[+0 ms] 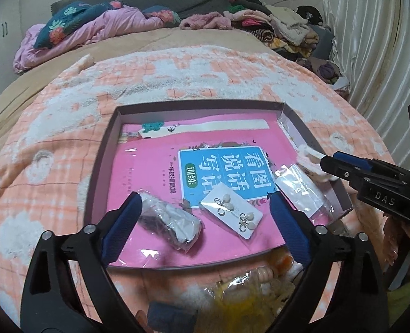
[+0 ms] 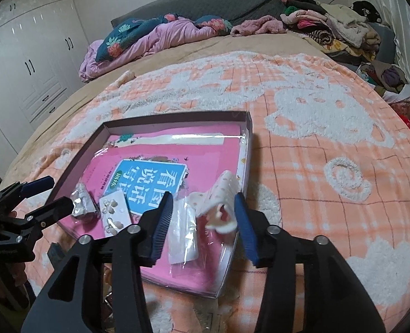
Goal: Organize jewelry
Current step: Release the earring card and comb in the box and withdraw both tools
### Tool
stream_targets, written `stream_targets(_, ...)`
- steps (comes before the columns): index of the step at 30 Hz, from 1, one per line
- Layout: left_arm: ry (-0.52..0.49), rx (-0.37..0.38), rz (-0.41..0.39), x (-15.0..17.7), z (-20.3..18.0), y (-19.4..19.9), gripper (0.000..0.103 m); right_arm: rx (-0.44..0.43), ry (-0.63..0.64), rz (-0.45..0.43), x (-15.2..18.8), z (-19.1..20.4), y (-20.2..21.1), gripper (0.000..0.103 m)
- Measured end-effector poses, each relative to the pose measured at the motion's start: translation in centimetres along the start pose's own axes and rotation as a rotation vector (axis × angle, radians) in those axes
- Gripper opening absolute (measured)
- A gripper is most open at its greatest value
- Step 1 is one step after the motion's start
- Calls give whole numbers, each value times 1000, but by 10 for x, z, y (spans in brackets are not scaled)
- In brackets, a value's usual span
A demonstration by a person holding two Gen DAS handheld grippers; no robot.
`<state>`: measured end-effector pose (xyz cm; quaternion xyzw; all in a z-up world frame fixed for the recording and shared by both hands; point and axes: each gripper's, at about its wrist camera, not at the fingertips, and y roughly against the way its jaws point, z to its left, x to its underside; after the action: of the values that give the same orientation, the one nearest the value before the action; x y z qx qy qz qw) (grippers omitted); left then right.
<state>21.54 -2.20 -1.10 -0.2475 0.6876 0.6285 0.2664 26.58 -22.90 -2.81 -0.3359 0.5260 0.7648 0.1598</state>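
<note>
Left wrist view: a shallow tray (image 1: 99, 149) is seen on the bed, containing a pink book (image 1: 155, 166), an earring card (image 1: 231, 213), a wrapped packet (image 1: 169, 226) and a hair claw (image 2: 221, 202). The earring card lies in the tray between the spread jaws of the left gripper (image 1: 205, 202), untouched. The hair claw stands in the tray between the parted jaws of the right gripper (image 2: 203, 202).

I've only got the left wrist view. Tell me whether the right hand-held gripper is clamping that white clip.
Observer: No. The right hand-held gripper stands open. The white hair clip sits between its fingers, with a clear gap to the inner one.
Operator: Report what's past the box's right wall; that gripper blocks it for me.
Observer: Beyond the box on that side, only the orange-checked blanket shows.
</note>
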Motion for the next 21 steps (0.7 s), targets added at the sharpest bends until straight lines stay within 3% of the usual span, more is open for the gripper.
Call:
stream_targets(7, 20, -7, -29, -1, 3, 18, 93, -18, -11, -52, -5, 4, 21, 62)
stream_targets(9, 28, -5, -36, -2, 4, 22, 93, -25, -11, -85, -7, 6, 31, 71)
stream_targets(12, 41, 1, -37, -4, 6, 29, 94, -24, -8, -119, -10, 8, 45, 78)
stream_targets(21, 52, -5, -85, -9, 8, 56, 94, -36, -11, -200, -14, 10, 81, 86)
